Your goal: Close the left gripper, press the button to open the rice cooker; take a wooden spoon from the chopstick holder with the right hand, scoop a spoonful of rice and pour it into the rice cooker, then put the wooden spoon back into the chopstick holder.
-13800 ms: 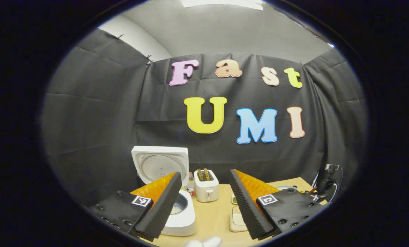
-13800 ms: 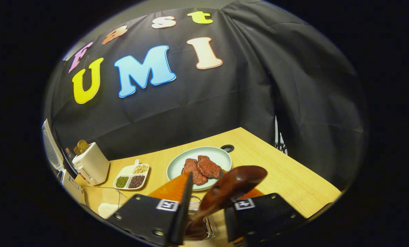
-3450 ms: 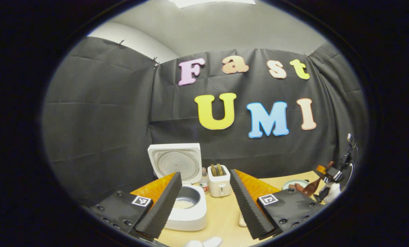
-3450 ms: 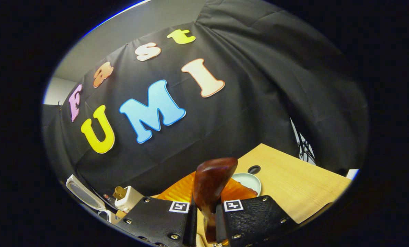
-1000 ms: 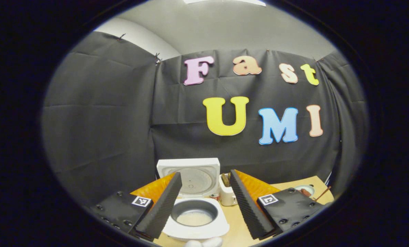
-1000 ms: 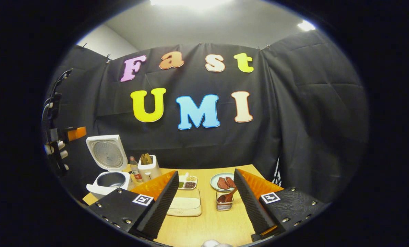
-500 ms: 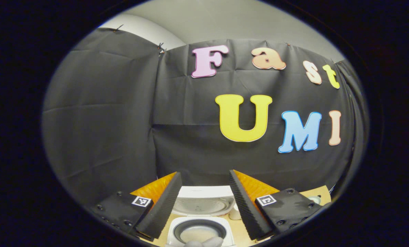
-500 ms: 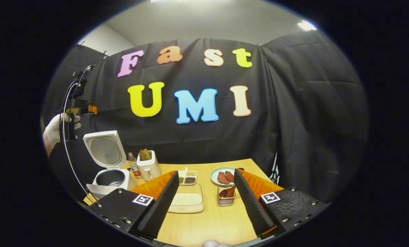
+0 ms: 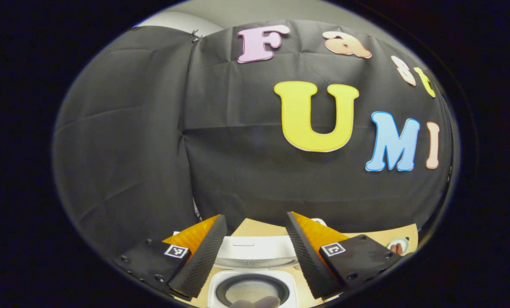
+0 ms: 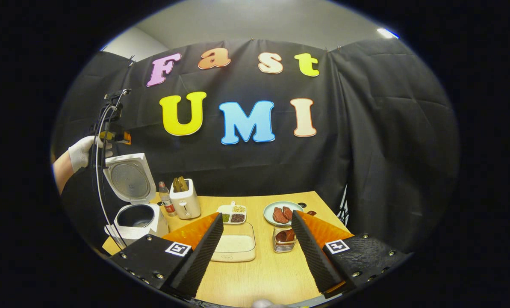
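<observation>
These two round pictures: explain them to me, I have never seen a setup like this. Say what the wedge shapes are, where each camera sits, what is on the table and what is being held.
No robot here: a person holds a set of tongs in each hand, with a fisheye camera riding on each. The wedges at the bottom of each picture are that camera's own two fingers.

The left gripper view looks past the left tongs, open and empty, hanging above the open rice cooker.

The right gripper view looks past the right tongs, also open and empty, over the wooden table. On it stand the rice cooker with its lid up, a bottle, a toaster, a divided dish of beans, a clear container of rice, a plate of meat and the chopstick holder with the wooden spoon in it. At far left, a gloved hand holds the other tongs above the lid.
</observation>
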